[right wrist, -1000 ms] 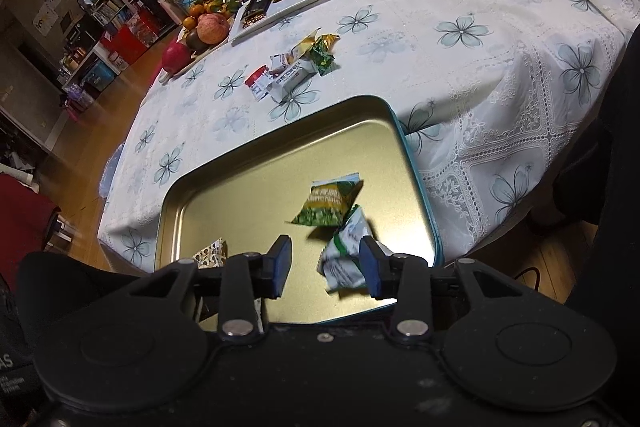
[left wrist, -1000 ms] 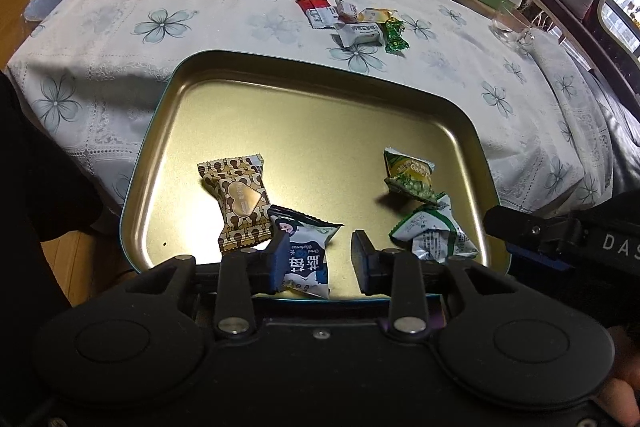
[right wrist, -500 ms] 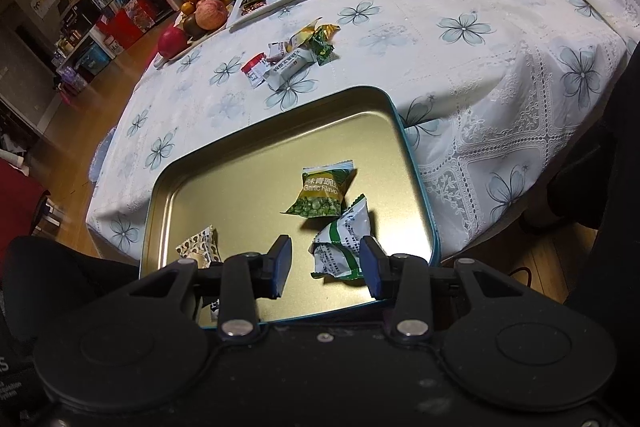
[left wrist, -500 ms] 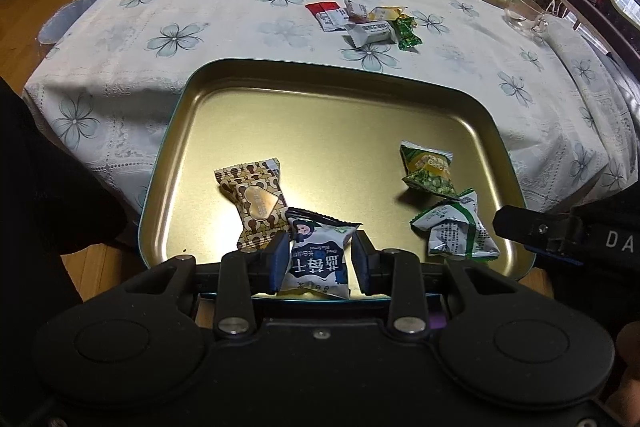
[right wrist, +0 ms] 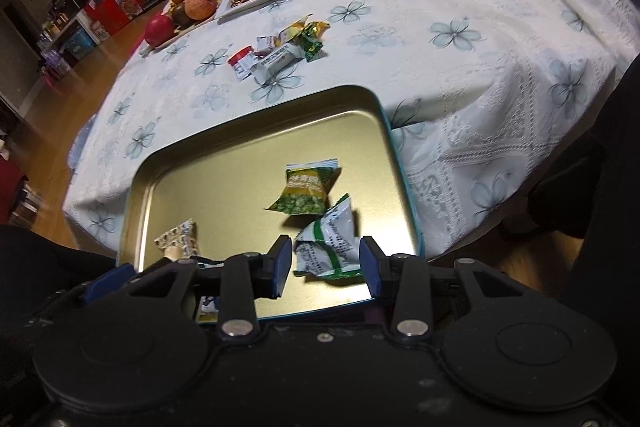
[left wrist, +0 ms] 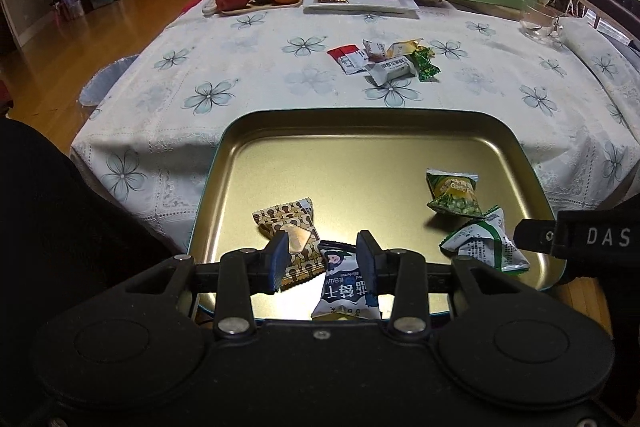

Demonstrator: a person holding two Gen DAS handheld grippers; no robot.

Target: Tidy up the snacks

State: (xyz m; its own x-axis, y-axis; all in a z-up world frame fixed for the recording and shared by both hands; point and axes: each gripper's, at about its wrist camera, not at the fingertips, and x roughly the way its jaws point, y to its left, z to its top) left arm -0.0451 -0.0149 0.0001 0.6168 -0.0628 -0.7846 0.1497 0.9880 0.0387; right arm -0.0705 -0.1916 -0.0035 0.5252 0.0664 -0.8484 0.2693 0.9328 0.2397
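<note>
Left wrist view: the left gripper (left wrist: 322,259) hangs over the near edge of a shallow gold metal tray with a teal rim (left wrist: 360,117), its jaws spread apart and gripping nothing. A blue-and-white snack packet with a cartoon face (left wrist: 346,287) lies in the tray below its right finger, and a brown patterned wrapper with a gold heart (left wrist: 290,227) lies by its left finger. Off to the right lie a green pea packet (left wrist: 454,193) and a white-and-green crumpled packet (left wrist: 482,247). Right wrist view: the right gripper (right wrist: 324,263) is also parted and empty, the white-and-green crumpled packet (right wrist: 330,247) lying between its fingers. Well beyond both tongs, a small heap of wrapped snacks (left wrist: 384,61) sits on the white floral tablecloth (left wrist: 248,67).
</note>
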